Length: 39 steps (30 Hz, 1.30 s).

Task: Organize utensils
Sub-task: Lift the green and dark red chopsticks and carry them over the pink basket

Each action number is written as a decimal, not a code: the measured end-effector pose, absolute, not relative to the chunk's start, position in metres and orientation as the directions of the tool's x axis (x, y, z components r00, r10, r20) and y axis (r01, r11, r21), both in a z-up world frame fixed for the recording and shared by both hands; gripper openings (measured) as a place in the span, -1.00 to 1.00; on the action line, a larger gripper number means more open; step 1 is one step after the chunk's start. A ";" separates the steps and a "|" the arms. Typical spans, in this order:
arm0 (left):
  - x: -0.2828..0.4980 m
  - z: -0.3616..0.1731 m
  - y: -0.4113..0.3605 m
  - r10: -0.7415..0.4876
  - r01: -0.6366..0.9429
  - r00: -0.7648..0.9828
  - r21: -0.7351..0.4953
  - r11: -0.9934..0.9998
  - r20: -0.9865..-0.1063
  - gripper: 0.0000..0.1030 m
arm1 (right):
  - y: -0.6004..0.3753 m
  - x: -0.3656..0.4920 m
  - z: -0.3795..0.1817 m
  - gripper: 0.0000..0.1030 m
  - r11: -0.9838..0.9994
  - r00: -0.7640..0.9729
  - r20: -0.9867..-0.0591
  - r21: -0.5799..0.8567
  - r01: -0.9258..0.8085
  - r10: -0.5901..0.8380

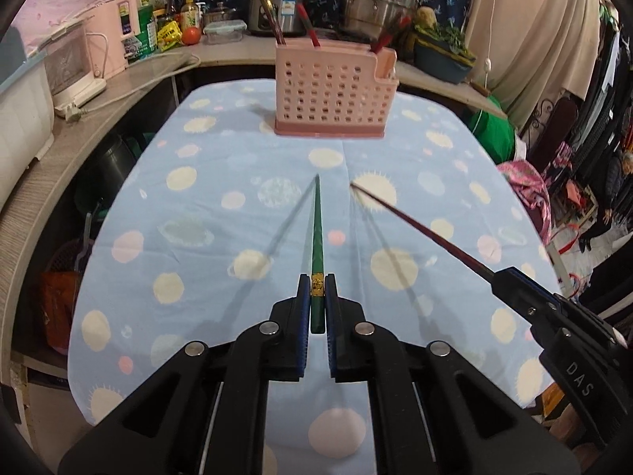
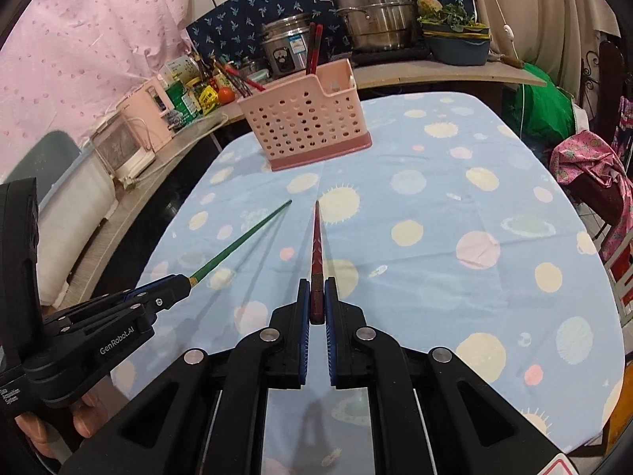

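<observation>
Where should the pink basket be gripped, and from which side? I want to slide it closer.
Grip the pink basket by its top rim at the lower notched corner, coming from above. The wall there is thin, and only two chopsticks stand there; the rest lean at the far end.

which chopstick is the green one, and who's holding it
The green chopstick clamped in the left gripper; the right gripper holds the dark red chopstick.

Your left gripper (image 1: pixel 316 289) clamps a green chopstick (image 1: pixel 317 233), tip pointing at the pink holder (image 1: pixel 334 91) on the bench (image 1: pixel 198 206). Your right gripper (image 1: pixel 499 277) at right pinches a dark red chopstick (image 1: pixel 419 229). More chopsticks (image 1: pixel 308 29) stand in the holder.
</observation>
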<state>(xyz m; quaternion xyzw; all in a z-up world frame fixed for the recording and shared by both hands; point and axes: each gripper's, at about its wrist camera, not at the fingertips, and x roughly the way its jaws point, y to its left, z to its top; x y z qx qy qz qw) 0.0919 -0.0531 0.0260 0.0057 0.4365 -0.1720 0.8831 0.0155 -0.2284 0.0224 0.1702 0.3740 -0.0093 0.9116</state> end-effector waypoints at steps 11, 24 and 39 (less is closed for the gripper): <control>0.129 0.091 -0.043 -0.333 0.288 0.653 -0.183 0.940 -0.680 -0.87 | -0.258 0.041 0.084 -0.86 0.935 0.826 -0.558 0.329 0.131 0.081; 0.177 0.149 -0.047 -0.364 0.303 0.715 -0.205 0.931 -0.597 -0.87 | -0.278 0.087 0.129 -0.86 0.927 0.872 -0.484 0.355 0.121 0.071; 0.230 0.249 -0.067 -0.399 0.342 0.814 -0.206 0.917 -0.422 -0.87 | -0.293 0.153 0.213 -0.86 0.930 0.939 -0.339 0.360 0.073 0.057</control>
